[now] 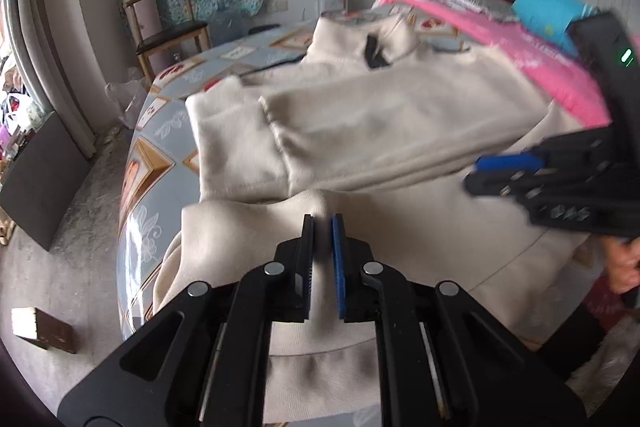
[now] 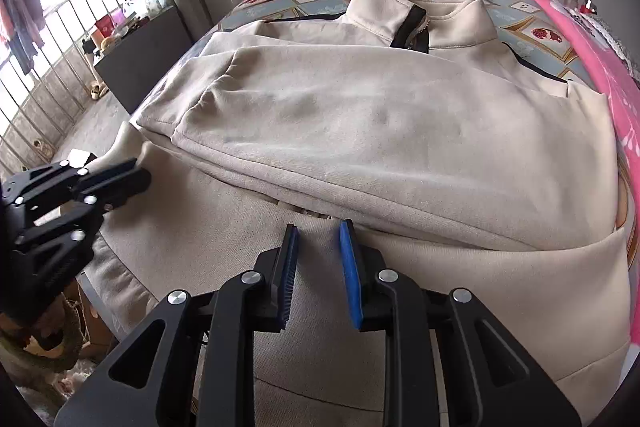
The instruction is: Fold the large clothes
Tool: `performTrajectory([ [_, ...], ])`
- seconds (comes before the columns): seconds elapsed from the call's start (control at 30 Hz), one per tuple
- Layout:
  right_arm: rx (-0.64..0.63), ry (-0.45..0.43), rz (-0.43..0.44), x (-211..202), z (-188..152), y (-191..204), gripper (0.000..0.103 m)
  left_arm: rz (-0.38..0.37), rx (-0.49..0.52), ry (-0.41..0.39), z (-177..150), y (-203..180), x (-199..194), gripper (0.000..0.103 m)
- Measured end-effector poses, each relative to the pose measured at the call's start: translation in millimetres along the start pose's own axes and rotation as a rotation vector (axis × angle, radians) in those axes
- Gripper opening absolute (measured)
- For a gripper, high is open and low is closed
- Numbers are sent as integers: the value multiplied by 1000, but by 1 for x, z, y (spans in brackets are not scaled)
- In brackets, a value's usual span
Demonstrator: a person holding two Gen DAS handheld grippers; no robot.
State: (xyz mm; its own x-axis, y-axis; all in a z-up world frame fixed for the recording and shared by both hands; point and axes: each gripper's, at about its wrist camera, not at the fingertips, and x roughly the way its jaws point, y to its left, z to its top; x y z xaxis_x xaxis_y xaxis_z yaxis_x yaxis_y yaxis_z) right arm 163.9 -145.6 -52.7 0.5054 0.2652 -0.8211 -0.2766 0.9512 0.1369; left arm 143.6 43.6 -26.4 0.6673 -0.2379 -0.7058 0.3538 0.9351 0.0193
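Jacket (image 2: 380, 115), cream and zip-collared, is lying partly folded across the patterned table (image 1: 160, 131), its hem hanging over the 6 o'clock edge. Left gripper (image 1: 323, 223) is pinching a raised ridge of hem fabric. Right gripper (image 2: 318, 231) is hovering at 6 o'clock, fingers slightly apart over cloth, nothing clamped.

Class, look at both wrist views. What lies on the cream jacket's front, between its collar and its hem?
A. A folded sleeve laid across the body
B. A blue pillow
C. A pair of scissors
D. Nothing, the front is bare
A: a cream sleeve lies folded across the body of the jacket, its cuff end toward the left of the right wrist view, below the zip collar.
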Motion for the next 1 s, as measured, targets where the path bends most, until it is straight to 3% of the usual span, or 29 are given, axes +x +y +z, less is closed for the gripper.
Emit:
performTrajectory([
  [0.13, 41, -7, 8, 3, 3, -4, 22, -203, 19, 4, 7, -21, -3, 10],
  [0.23, 103, -16, 43, 3, 4, -12, 22, -281, 71, 57, 3, -45, 8, 10],
  [0.33, 161, -24, 81, 2, 4, -21, 19, -251, 136, 112, -8, -65, 25, 10],
  [0.5, 192, -89, 72, -35, -8, -36, 21, -235, 118, 119, -7, -65, 26, 10],
  [0.63, 163, -132, -31, -76, -38, -54, 21, -215, 125, 122, -6, -67, 26, 10],
  [0.73, 172, -105, -132, -81, -60, -70, 21, -209, 125, 129, -5, -67, 27, 10],
  [0.8, 187, -65, -250, -72, -76, -86, 21, -210, 125, 132, -4, -66, 27, 10],
  [1.0, 228, -100, -230, -80, -80, -106, 22, -209, 138, 149, -1, -67, 30, 10],
])
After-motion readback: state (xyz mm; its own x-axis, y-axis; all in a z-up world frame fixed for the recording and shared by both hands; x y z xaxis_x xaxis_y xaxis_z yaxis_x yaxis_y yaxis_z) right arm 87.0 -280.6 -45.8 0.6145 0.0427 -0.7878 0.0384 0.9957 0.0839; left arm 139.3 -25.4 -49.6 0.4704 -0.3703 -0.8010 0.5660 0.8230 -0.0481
